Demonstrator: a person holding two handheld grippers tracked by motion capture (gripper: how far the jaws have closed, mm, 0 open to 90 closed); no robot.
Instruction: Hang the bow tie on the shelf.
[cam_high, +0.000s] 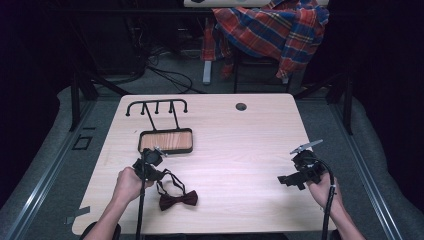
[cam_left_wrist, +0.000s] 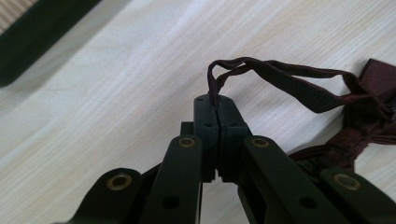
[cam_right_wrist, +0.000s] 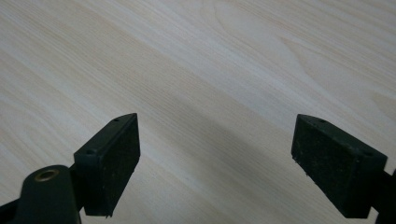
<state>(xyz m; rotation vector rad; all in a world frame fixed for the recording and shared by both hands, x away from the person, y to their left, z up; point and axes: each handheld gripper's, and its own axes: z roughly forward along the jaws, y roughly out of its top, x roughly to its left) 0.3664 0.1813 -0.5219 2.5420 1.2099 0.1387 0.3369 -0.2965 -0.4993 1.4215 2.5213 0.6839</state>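
Risk: left tongs (cam_left_wrist: 217, 114) are pinched fully closed on just the thin strap (cam_left_wrist: 280, 77) of the bow tie (cam_high: 178, 200), which lies near the worktop's (cam_high: 240, 150) front edge, left of centre. Small bite, so strap may slip on lifting, or the dangling bow may snag the rack (cam_high: 165, 140) behind. Right tongs (cam_right_wrist: 217, 161) gape wide, empty, over bare wood near the right edge.

A dark maroon bow tie (cam_high: 178, 200) is lying flat at the desk's near left, its thin strap (cam_left_wrist: 280, 77) looping up leftward, pinched at its bend.
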